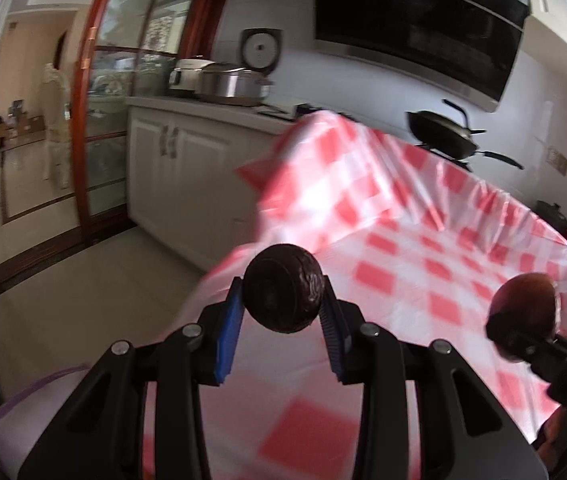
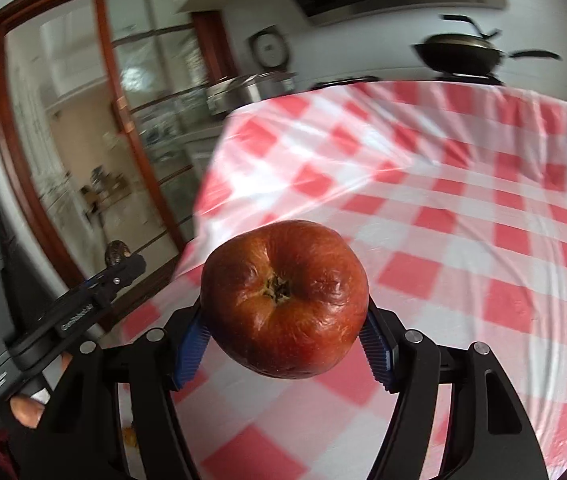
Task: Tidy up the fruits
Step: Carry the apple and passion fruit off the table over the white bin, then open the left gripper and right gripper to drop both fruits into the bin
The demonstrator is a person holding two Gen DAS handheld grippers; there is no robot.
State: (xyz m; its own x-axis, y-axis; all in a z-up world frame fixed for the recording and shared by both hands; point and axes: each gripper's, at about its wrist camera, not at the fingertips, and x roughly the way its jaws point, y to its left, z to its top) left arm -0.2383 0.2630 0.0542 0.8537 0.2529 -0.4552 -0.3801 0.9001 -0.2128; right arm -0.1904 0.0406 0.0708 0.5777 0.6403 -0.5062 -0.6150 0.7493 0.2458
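Observation:
My left gripper [image 1: 282,309] is shut on a dark purple-brown, wrinkled round fruit [image 1: 283,284], held between its blue pads above the near left edge of the table. My right gripper [image 2: 285,322] is shut on a red apple [image 2: 283,300] whose stem pit faces the camera, over the checked cloth. In the left wrist view the apple [image 1: 523,300] shows at the far right in the other gripper. In the right wrist view the left gripper [image 2: 119,266] shows at the left with the dark fruit [image 2: 115,252] at its tip. A hand holds that tool below.
The table [image 2: 463,208] wears a red-and-white checked plastic cloth. Behind it a black wok [image 1: 443,132] sits on a stove under a dark range hood [image 1: 415,20]. White cabinets [image 1: 179,168] carry cookers [image 1: 227,82]. A wood-framed glass door [image 1: 111,120] and tiled floor lie left.

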